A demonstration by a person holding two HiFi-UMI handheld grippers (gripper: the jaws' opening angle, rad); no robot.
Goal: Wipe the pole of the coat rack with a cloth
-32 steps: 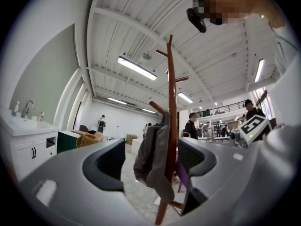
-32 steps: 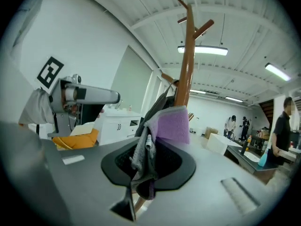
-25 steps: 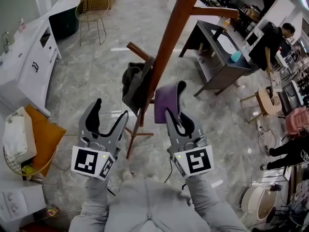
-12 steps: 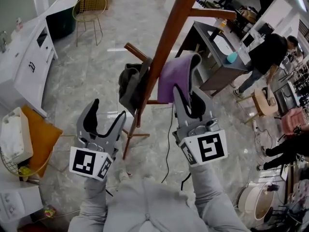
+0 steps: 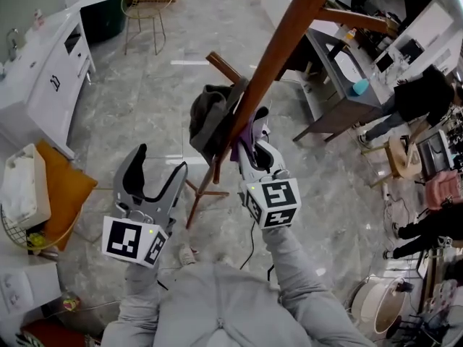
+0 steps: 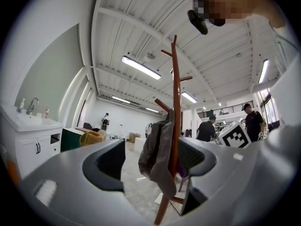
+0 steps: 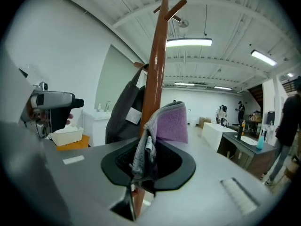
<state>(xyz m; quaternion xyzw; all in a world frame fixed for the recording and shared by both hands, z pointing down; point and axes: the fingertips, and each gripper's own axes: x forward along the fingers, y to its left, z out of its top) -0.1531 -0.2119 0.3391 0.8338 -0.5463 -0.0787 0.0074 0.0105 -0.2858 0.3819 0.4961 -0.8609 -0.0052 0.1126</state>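
The brown wooden coat rack pole (image 5: 289,38) slants from the top right down to its foot (image 5: 205,192). A dark grey garment (image 5: 210,118) hangs on a lower peg. My right gripper (image 5: 248,142) is shut on a purple-and-grey cloth (image 5: 244,134), which is pressed against the pole just right of the garment. In the right gripper view the cloth (image 7: 171,124) folds round the pole (image 7: 155,79) between the jaws. My left gripper (image 5: 155,170) stands open and empty, low and left of the pole. In its own view the pole (image 6: 176,117) and the garment (image 6: 157,157) lie beyond the jaws.
A white sink cabinet (image 5: 43,85) lines the left. Beside it are an orange cushion (image 5: 69,194) and a white box (image 5: 22,194). A gold wire chair (image 5: 145,2) stands behind. A dark desk (image 5: 340,92) and a person (image 5: 416,100) are at the right. A cable (image 5: 253,241) trails on the floor.
My right gripper rose with the cloth beside the pole, then came down and in, so the cloth now presses on the pole. The left gripper has stayed open in place.
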